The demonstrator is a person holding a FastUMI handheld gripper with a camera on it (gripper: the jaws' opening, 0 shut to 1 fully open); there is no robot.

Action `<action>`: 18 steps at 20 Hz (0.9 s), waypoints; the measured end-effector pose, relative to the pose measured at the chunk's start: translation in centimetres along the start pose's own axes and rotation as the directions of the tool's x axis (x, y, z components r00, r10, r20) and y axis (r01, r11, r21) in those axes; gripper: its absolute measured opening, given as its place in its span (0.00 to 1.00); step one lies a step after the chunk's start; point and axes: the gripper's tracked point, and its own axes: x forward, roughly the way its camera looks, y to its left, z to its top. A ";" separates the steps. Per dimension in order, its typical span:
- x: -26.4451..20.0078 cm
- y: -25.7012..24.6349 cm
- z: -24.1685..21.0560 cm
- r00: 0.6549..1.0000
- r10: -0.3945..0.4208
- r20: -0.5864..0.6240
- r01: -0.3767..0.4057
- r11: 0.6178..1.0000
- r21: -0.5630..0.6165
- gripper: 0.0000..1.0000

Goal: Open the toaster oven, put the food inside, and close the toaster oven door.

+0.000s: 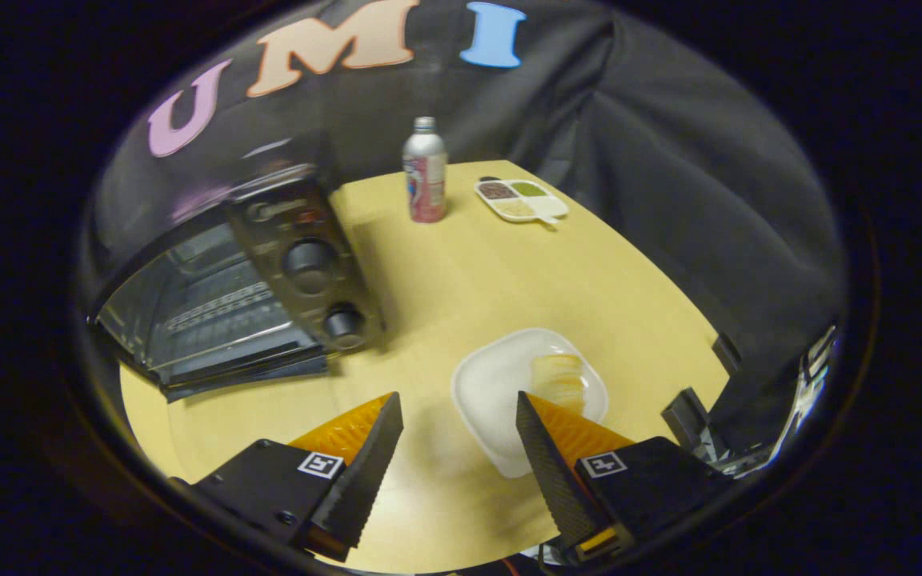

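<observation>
Gripper (458,408): your fingers stand wide apart at the bottom centre of the frame, holding nothing.
Plate (493,384): white, lower centre right on the table (461,280), its near part between your fingers.
Food (559,379): pale slices on the plate's right half, just ahead of your right finger.
Toaster oven (269,272): left of frame; door (245,370) down, rack visible.
Bottle (425,170): upright, upper centre.
Divided dish (521,200): just right of the bottle.

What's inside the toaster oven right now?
The toaster oven stands open; a wire rack shows inside, no food visible. Its deeper corners are too dark. The open hand-held gripper hovers near the plate.
</observation>
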 end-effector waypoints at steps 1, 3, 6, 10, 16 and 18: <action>0.8 -1.3 -0.2 1.000 -0.019 -0.012 0.019 1.000 0.009 0.92; 2.0 -3.4 -0.6 0.998 -0.052 -0.034 0.053 0.999 0.013 0.92; 3.8 -5.6 -1.6 0.995 -0.080 -0.065 0.080 0.997 -0.007 0.92; 6.0 -6.2 -2.9 0.993 -0.055 -0.103 0.053 0.998 -0.027 0.88; 7.2 -5.2 -2.9 0.994 0.031 -0.106 -0.024 0.998 0.066 0.62; 7.5 -5.4 -3.1 0.993 0.027 -0.115 -0.016 0.996 0.093 0.53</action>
